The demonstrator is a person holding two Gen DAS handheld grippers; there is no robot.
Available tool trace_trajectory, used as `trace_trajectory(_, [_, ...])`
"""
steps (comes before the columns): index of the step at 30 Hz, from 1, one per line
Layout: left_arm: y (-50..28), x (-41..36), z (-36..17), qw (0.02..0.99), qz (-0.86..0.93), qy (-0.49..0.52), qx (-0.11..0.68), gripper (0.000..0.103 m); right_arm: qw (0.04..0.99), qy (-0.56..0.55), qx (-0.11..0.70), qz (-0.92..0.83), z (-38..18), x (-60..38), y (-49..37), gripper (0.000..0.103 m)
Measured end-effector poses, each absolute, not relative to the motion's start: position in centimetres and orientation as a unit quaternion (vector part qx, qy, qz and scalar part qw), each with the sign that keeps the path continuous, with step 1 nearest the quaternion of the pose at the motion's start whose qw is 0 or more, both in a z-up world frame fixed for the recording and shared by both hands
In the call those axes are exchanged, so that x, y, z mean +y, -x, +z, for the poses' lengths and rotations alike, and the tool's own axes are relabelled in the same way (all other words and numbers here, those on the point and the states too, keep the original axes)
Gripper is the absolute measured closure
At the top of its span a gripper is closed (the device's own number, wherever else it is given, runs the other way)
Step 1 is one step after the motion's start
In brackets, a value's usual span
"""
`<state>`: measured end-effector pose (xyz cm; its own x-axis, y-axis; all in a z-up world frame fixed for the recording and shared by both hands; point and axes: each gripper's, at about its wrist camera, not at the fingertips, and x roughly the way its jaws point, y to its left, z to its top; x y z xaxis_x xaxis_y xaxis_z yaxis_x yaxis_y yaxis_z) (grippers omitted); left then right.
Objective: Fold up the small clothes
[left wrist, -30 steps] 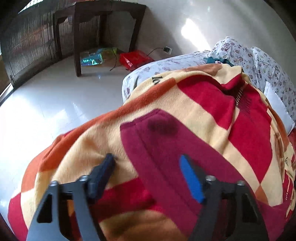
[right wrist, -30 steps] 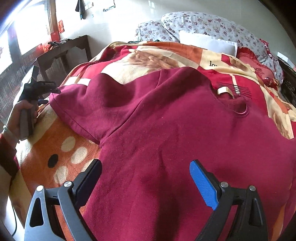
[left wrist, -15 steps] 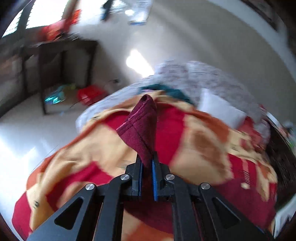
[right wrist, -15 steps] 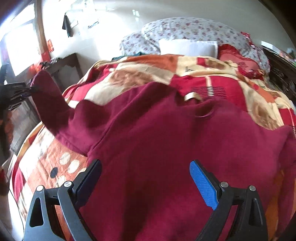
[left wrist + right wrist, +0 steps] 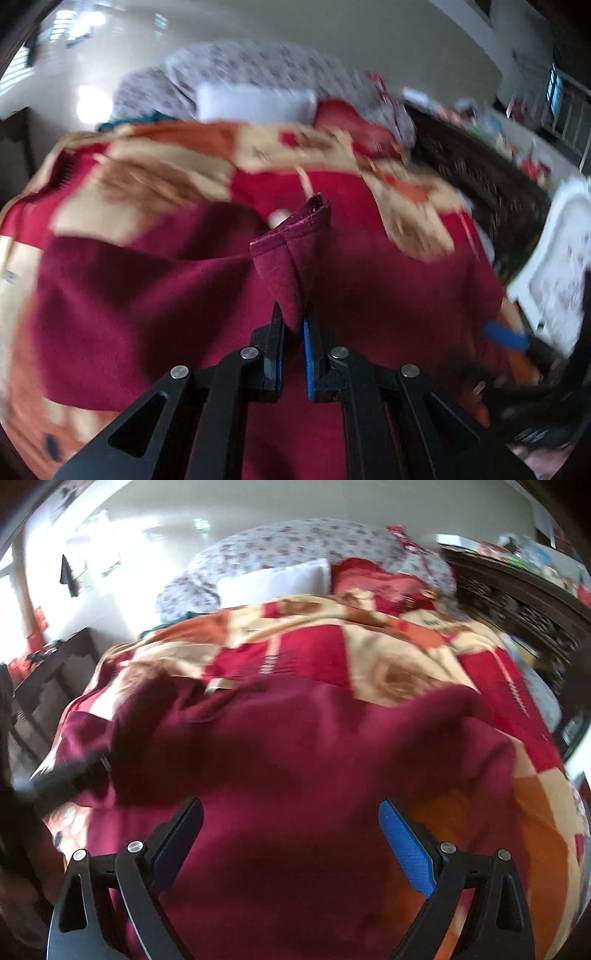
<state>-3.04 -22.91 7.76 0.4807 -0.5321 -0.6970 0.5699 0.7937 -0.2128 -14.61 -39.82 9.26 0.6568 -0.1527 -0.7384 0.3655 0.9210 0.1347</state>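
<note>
Left gripper [image 5: 292,325] clenched on sleeve cuff [image 5: 291,240] of maroon shirt [image 5: 295,768], lifted over shirt body. Right gripper [image 5: 291,834] spread wide, above shirt's hem. Shirt lies on patterned blanket [image 5: 406,657].

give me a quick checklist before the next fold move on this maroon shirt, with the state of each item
1. Left gripper has the sleeve pinched: ok, fingers closed on the fabric.
2. Sleeve lifted above the shirt body: ok, it stands up from the fingers.
3. Right gripper free to help: ok, open above the lower part of the shirt, holding nothing.
4. Shirt body lying flat on the blanket: not ok, the left side is bunched and rumpled.
5. Only one layer of fabric caught in the left gripper: cannot tell, the sleeve looks doubled over.
6. Where the sleeve should land: cannot tell, both views are blurred.
</note>
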Motion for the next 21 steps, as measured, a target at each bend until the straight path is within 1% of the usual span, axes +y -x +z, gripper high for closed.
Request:
trace_trajectory(4, [4.4, -26.2, 4.3, 0.841, -0.330, -0.055, 0.424, 0.095, 0.895, -0.161, 0.389, -0.146, 8.7, -41.3, 15.0, 0.005])
trace_trajectory(7, [4.6, -25.7, 4.3, 0.835, -0.337, -0.064, 0.429, 0.093, 0.897, -0.169, 0.385, -0.135, 8.6, -41.1, 14.6, 0.004])
trace_trajectory(8, [4.6, -24.9, 4.9, 0.831, -0.342, -0.063, 0.434, 0.085, 0.898, -0.168, 0.385, -0.131, 8.6, -40.9, 14.4, 0.004])
trace_trajectory(9, [4.7, -23.9, 5.5, 0.829, -0.345, -0.060, 0.437, 0.071, 0.900, -0.167, 0.383, -0.123, 8.6, -40.6, 14.1, 0.004])
trace_trajectory(10, [5.0, -22.3, 6.5, 0.832, -0.348, -0.053, 0.428, 0.065, 0.901, -0.165, 0.382, -0.118, 8.7, -40.3, 13.7, 0.003])
trace_trajectory(11, [5.3, -21.2, 7.2, 0.840, -0.346, -0.052, 0.414, 0.055, 0.902, -0.164, 0.382, -0.116, 8.5, -39.9, 13.4, 0.003])
trace_trajectory(12, [5.6, -19.7, 8.2, 0.852, -0.338, -0.056, 0.396, 0.049, 0.903, -0.162, 0.381, -0.113, 8.5, -39.7, 12.9, 0.002])
trace_trajectory(15, [5.8, -15.4, 10.2, 0.875, -0.310, -0.066, 0.367, 0.047, 0.902, -0.163, 0.386, -0.103, 8.1, -39.1, 11.2, 0.002])
trace_trajectory(20, [3.9, -8.9, 11.5, 0.903, -0.241, -0.048, 0.353, 0.047, 0.905, -0.147, 0.388, -0.088, 6.8, -37.9, 7.7, 0.003])
trace_trajectory(21, [3.3, -7.7, 11.5, 0.907, -0.225, -0.041, 0.353, 0.047, 0.908, -0.136, 0.387, -0.079, 6.5, -37.4, 6.9, 0.012])
